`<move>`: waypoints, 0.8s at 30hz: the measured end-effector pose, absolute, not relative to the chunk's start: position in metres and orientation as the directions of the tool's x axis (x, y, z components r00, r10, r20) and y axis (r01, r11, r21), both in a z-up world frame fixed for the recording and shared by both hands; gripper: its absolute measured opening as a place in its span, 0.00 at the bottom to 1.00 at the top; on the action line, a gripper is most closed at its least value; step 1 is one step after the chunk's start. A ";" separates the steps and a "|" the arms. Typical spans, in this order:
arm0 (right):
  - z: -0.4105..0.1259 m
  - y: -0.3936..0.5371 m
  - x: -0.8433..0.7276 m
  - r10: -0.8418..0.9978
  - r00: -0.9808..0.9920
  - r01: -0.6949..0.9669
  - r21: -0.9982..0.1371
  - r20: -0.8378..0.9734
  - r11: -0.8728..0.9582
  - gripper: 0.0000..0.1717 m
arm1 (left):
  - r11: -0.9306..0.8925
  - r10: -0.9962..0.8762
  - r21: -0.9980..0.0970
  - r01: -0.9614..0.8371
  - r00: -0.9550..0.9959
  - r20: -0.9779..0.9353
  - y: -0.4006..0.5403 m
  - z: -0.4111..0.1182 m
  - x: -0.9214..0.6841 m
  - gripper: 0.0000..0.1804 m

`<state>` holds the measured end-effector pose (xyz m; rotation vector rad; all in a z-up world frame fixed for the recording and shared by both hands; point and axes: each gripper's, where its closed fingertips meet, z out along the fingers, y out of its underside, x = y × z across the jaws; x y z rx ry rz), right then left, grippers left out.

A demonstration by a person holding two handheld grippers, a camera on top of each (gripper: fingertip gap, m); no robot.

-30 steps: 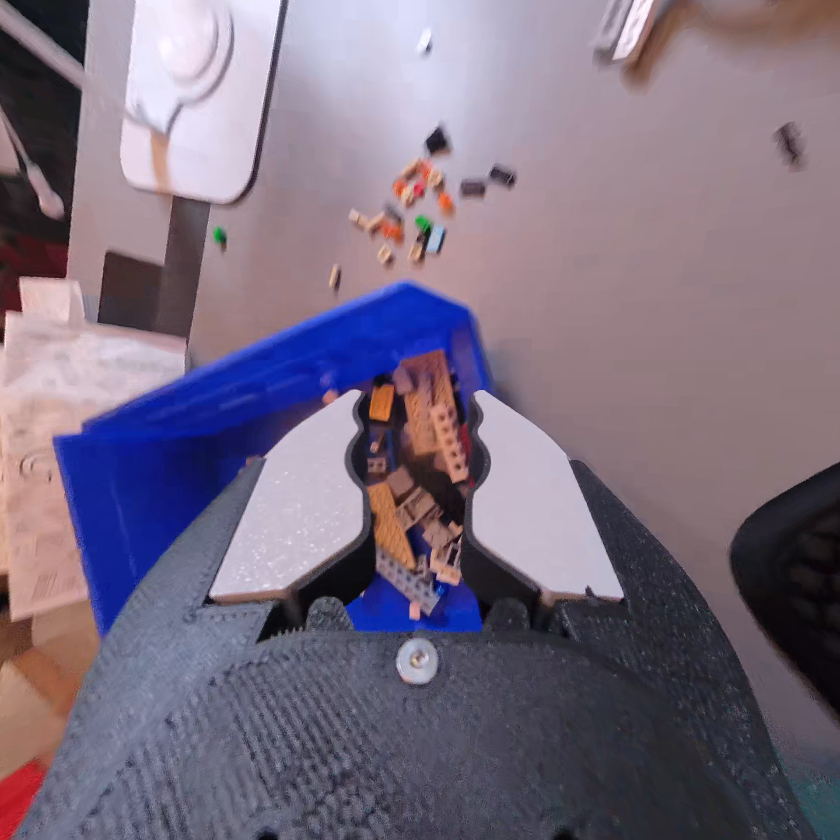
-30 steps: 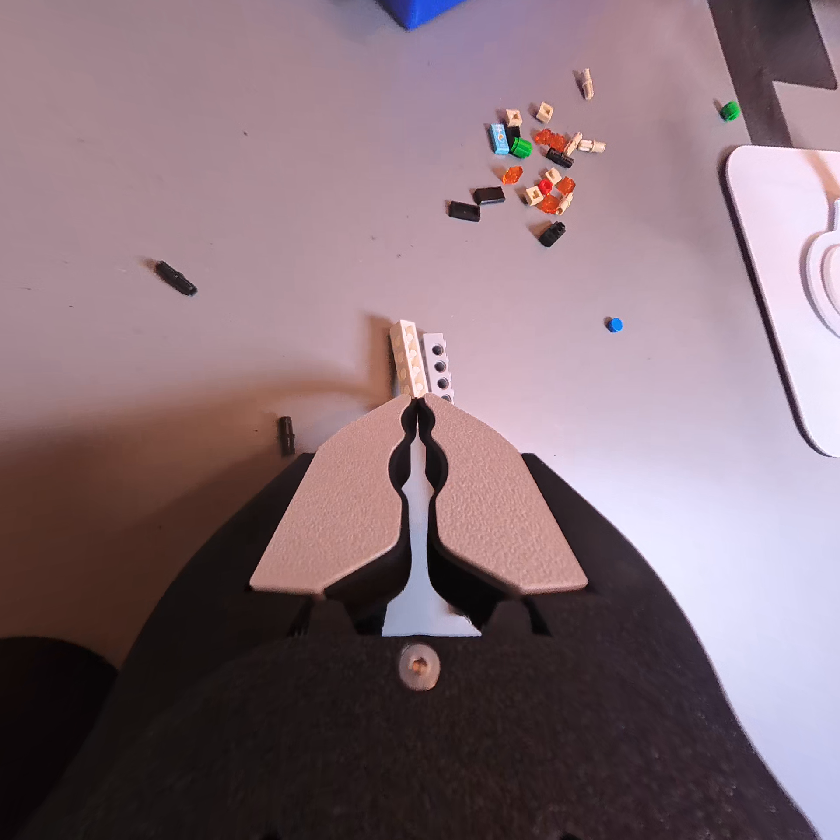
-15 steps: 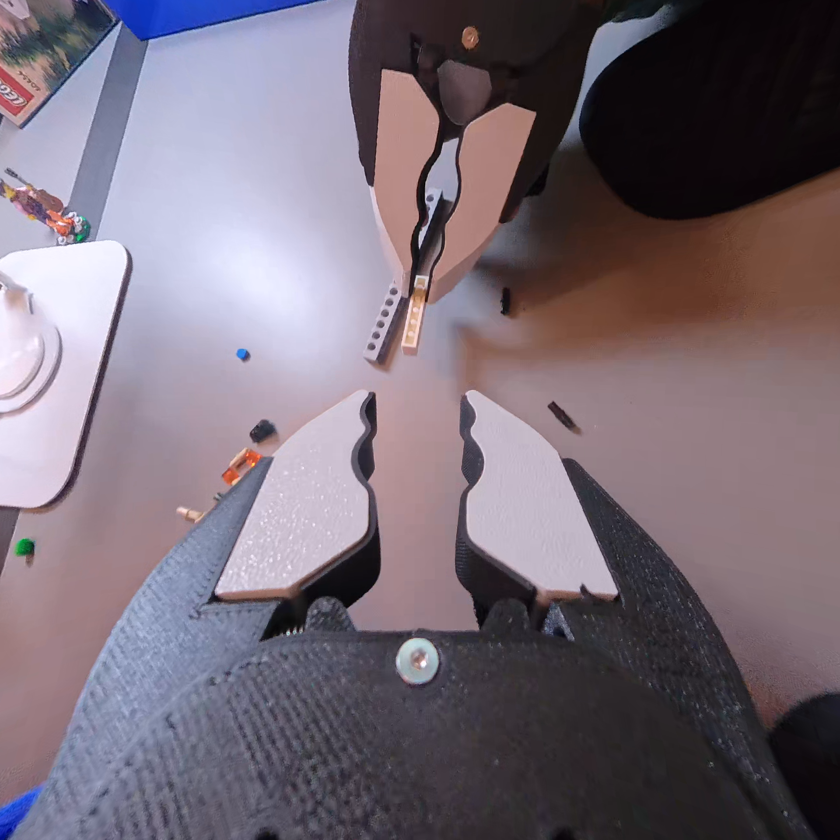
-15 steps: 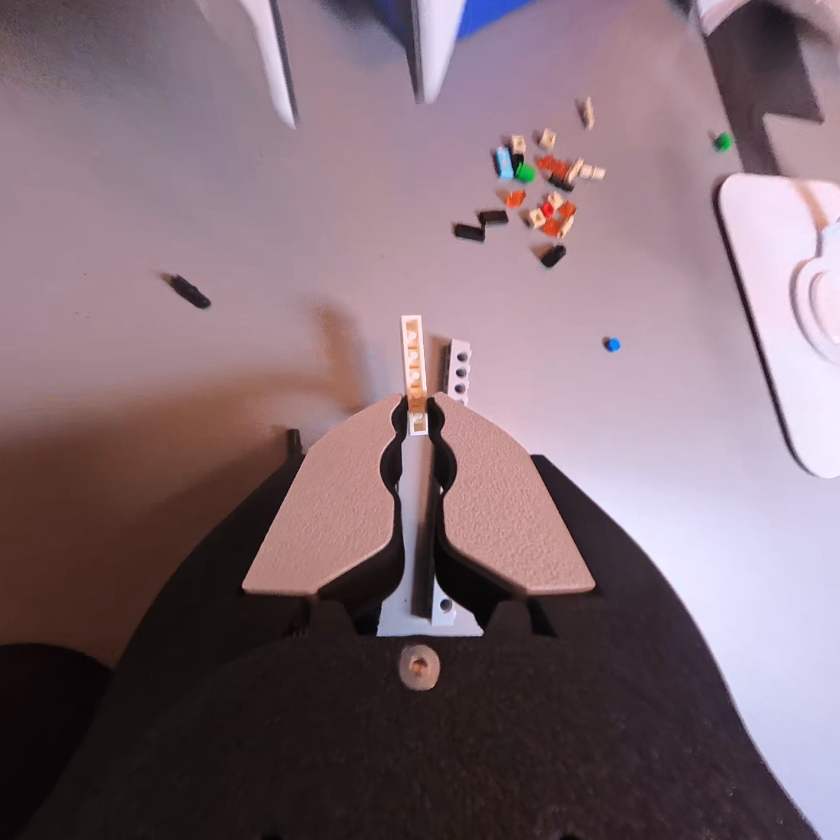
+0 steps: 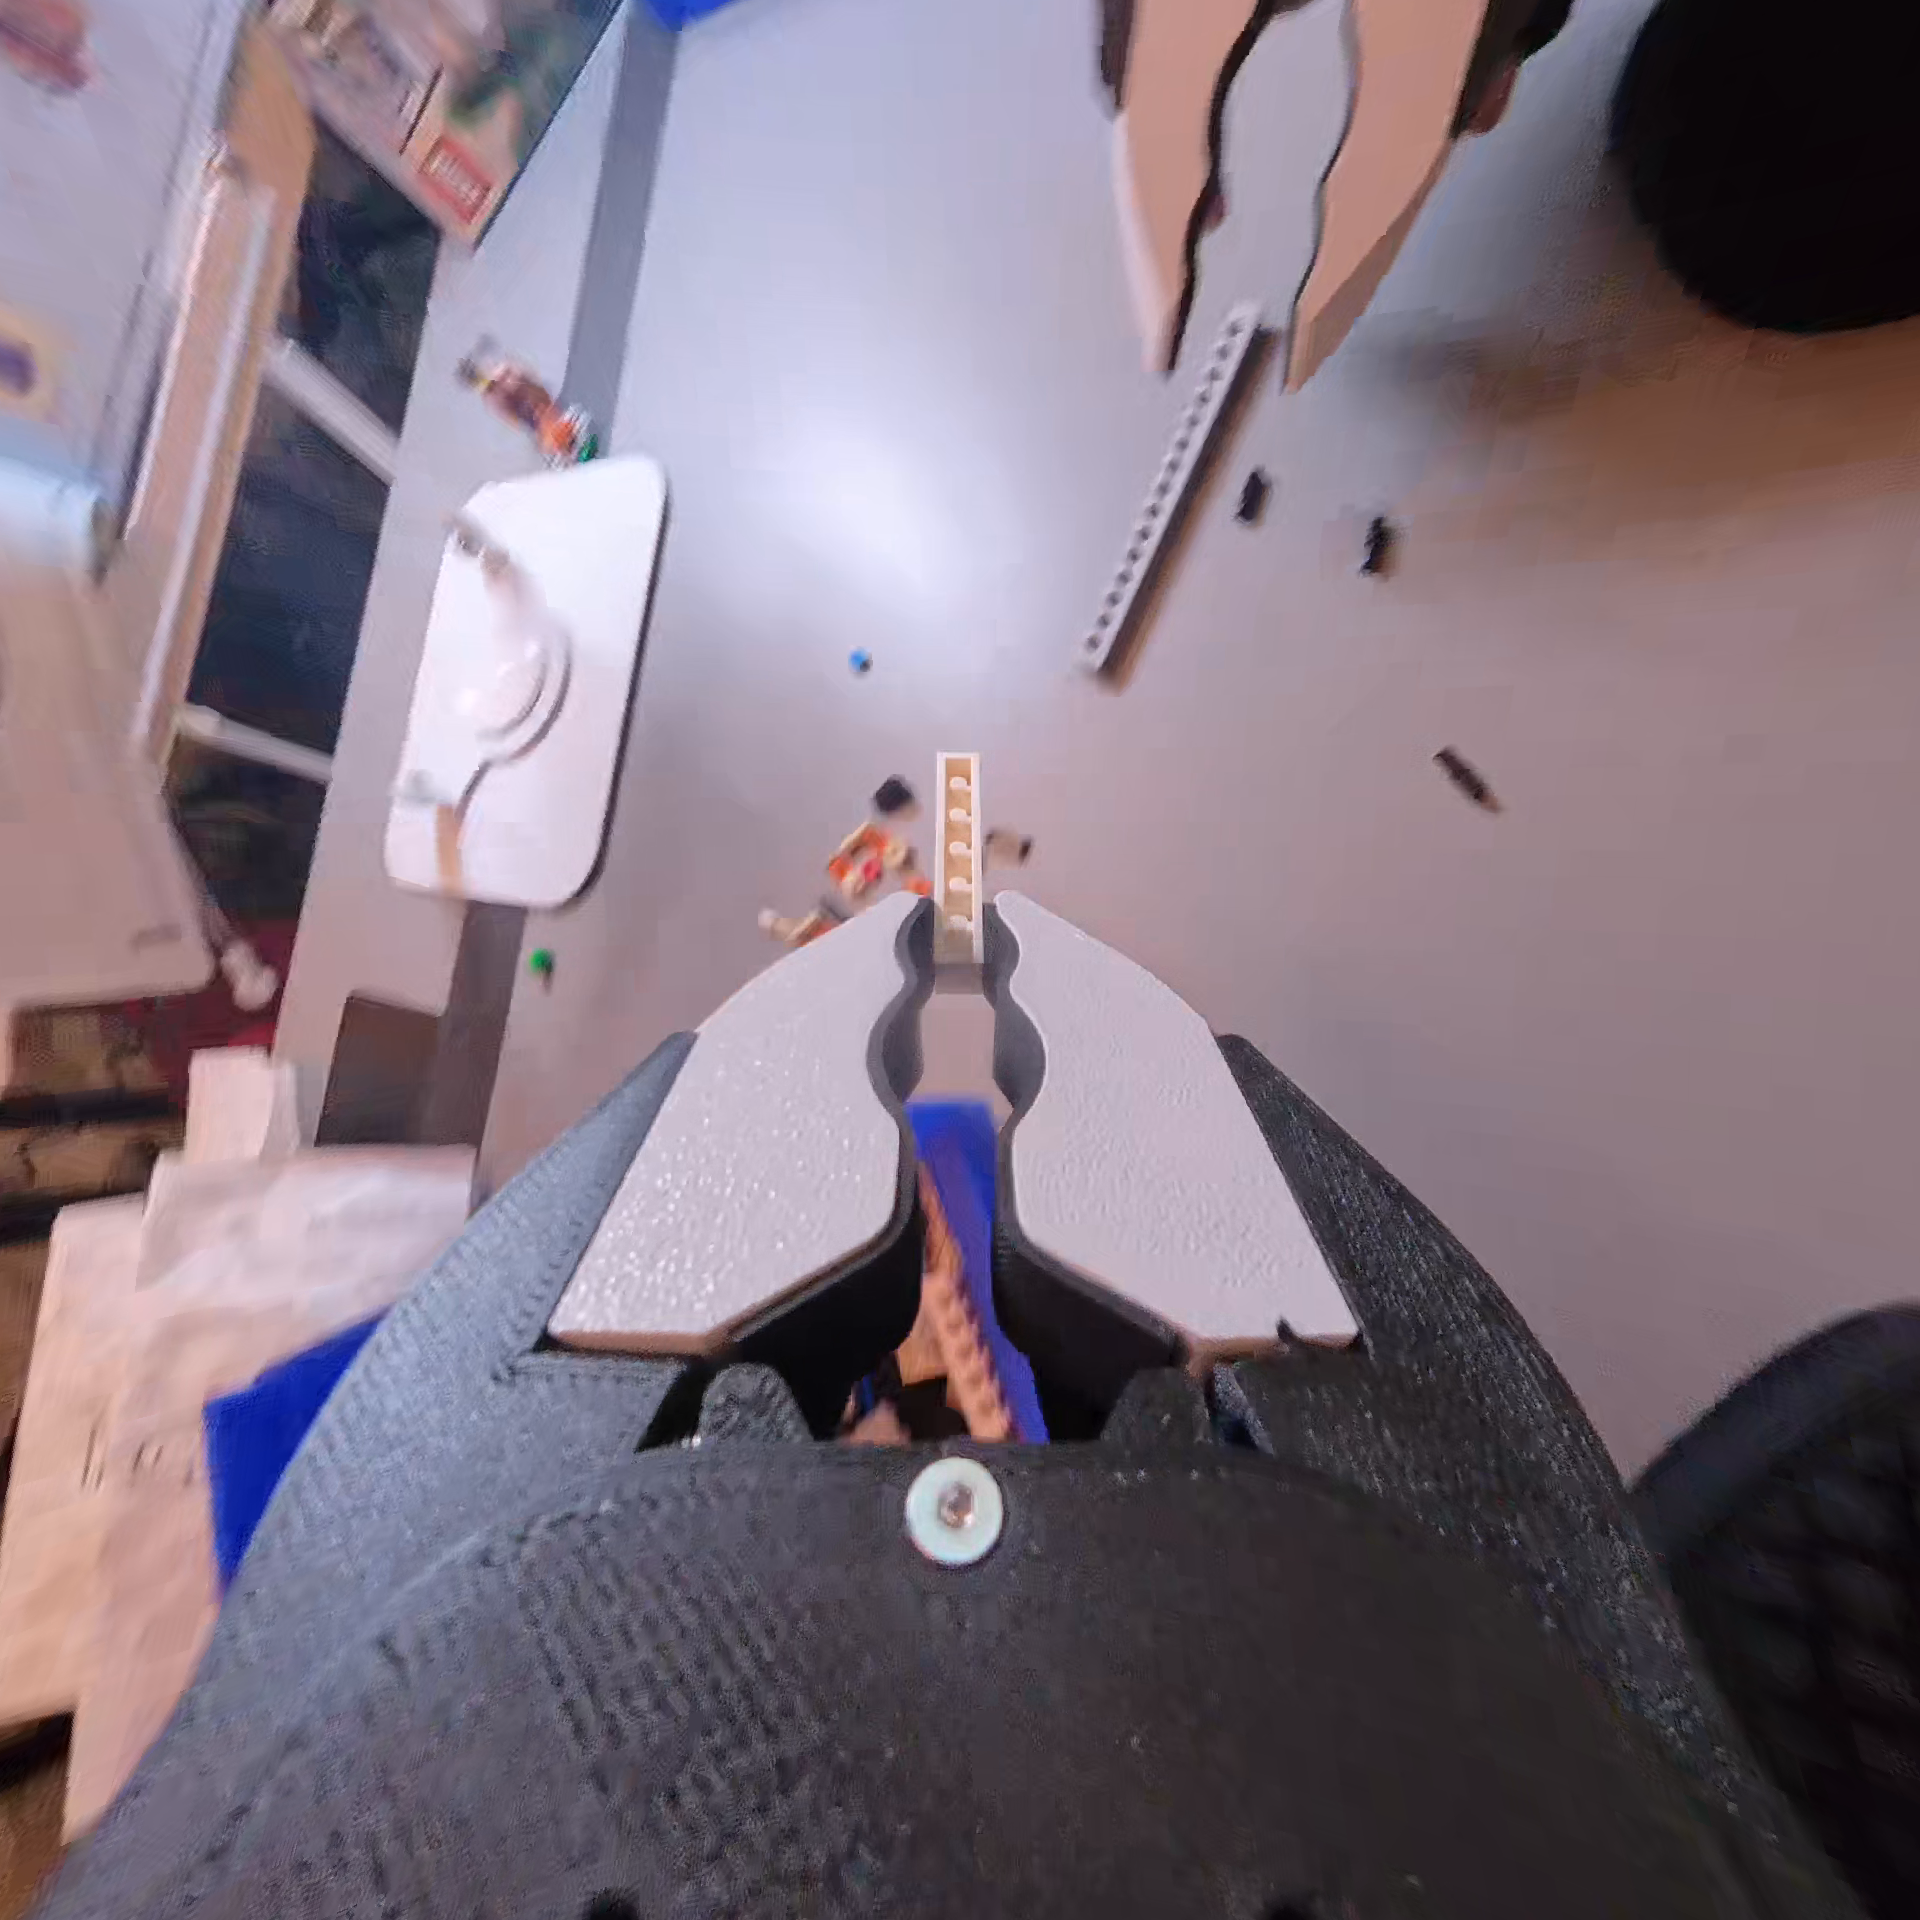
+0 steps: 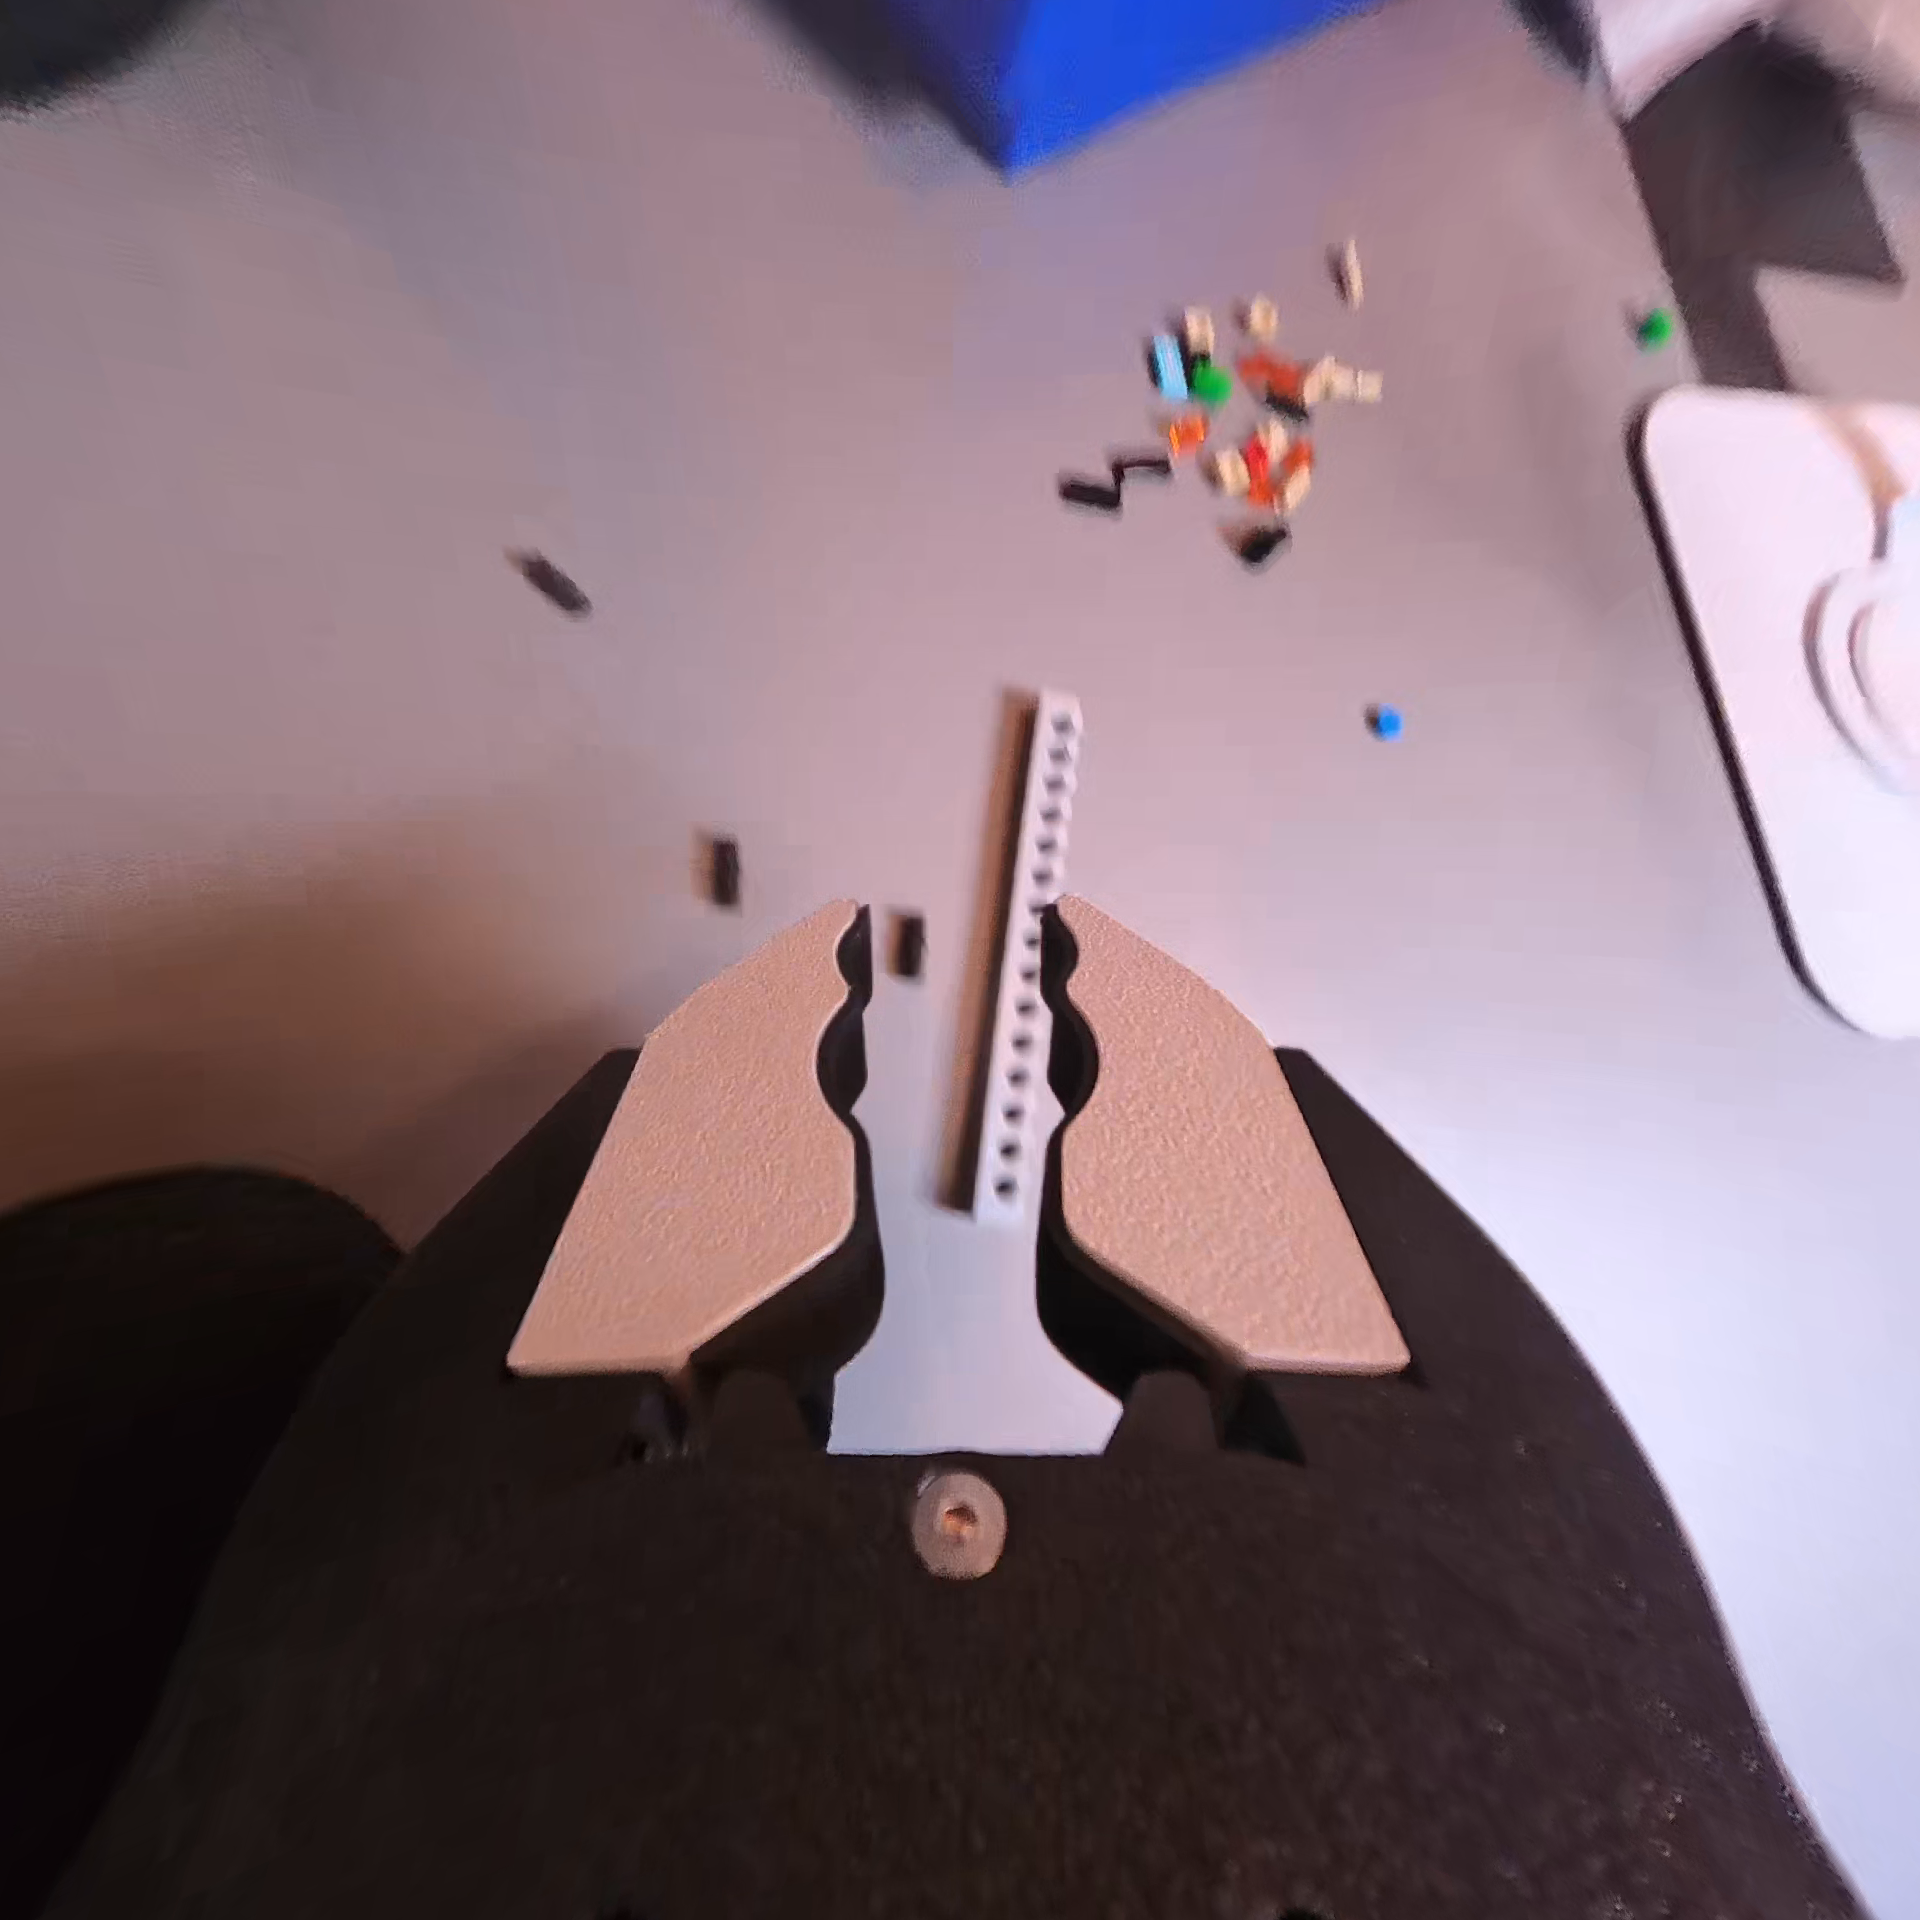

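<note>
While the left claw (image 5: 958, 914) pinches a tan brick (image 5: 957, 831), the grey beam (image 6: 1039, 935) lies between the right claw's (image 6: 951, 920) parted fingers.

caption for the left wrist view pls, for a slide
Left gripper clamps a cream brick above a grey table.

Left gripper (image 5: 958, 920) had been wide open over the blue bin (image 5: 951, 1127) of bricks w/ nothing in it; it then closed on the cream brick (image 5: 957, 862), pads against both sides. Right gripper (image 6: 951, 914) had pinched that brick beside the long grey beam (image 6: 1039, 935); it opened and let go. Beam prob. lay loose on the table (image 6: 416, 416).
</note>
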<state>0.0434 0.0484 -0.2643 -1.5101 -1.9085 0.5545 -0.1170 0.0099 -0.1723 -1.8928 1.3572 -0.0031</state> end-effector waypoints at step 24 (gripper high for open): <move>-0.239 0.033 0.016 0.918 -0.111 0.526 -0.761 0.381 0.379 0.06 | -0.013 -0.886 -0.569 -0.822 0.273 -0.374 0.003 -0.214 -0.085 0.20</move>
